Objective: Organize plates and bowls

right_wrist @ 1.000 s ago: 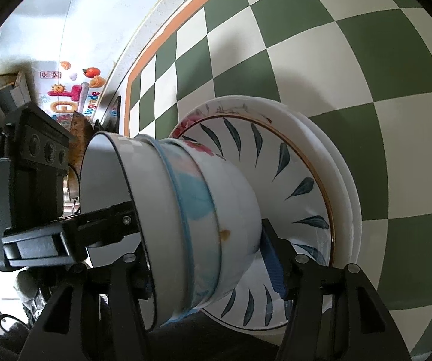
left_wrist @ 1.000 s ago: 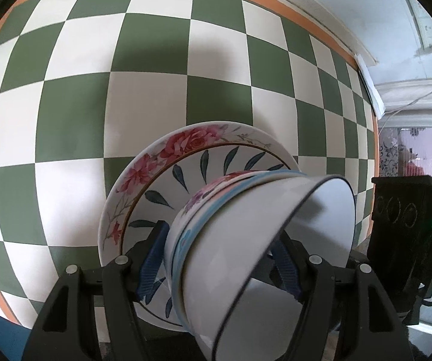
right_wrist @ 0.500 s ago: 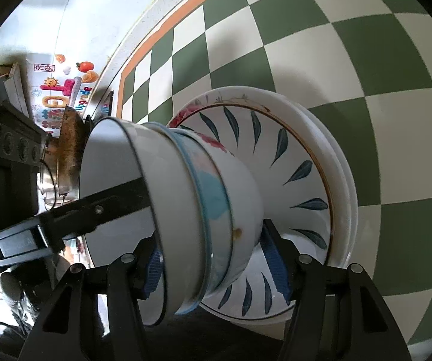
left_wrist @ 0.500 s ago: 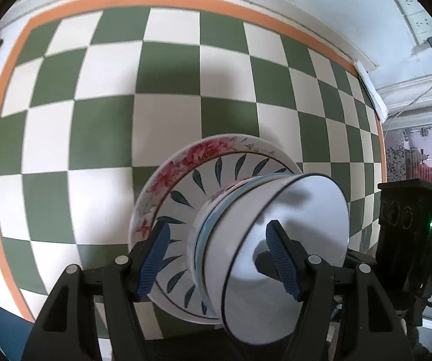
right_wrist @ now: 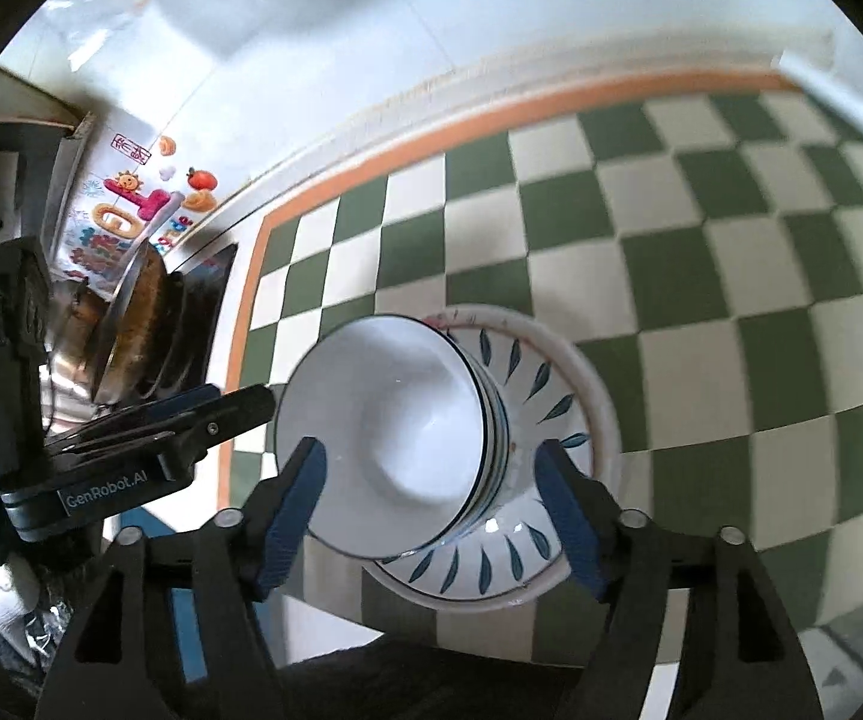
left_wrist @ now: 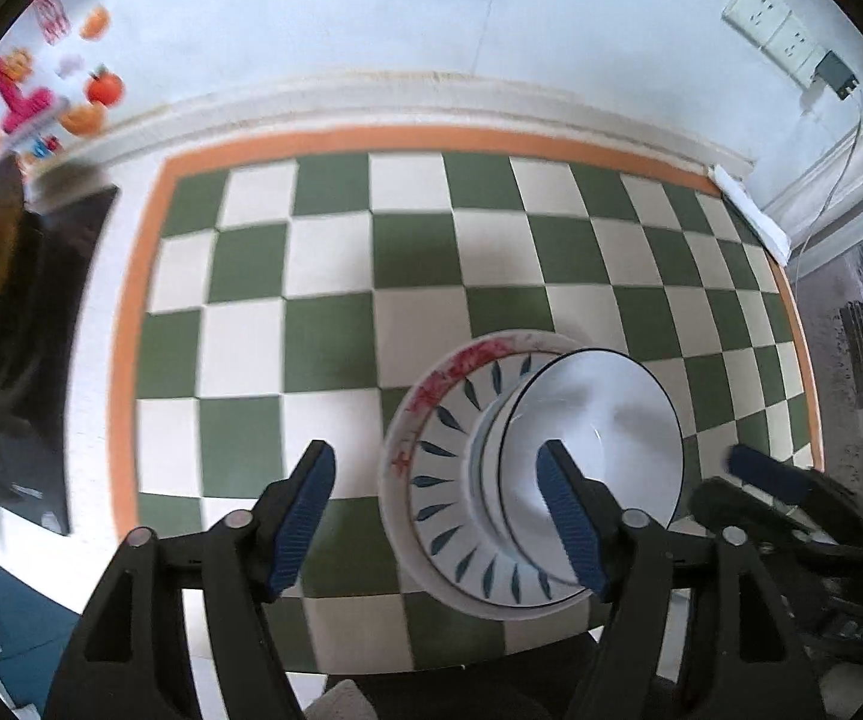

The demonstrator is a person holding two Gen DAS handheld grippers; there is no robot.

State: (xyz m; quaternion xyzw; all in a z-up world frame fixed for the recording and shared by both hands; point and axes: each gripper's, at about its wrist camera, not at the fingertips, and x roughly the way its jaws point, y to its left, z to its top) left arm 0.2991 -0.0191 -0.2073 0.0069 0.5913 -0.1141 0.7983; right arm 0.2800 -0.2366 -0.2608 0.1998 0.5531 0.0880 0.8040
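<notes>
Stacked bowls (left_wrist: 596, 444) sit on the plates (left_wrist: 431, 480); left hand-held gripper (left_wrist: 440, 516) and right hand-held gripper (right_wrist: 431, 510), jaws opening, hold nothing; stacking looks done; next, pull clear

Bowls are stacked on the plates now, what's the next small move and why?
Probably draw both hand-held grippers clear. The bowls sit nested on the plates, and the left hand-held gripper and right hand-held gripper are opening, pads off them.
</notes>
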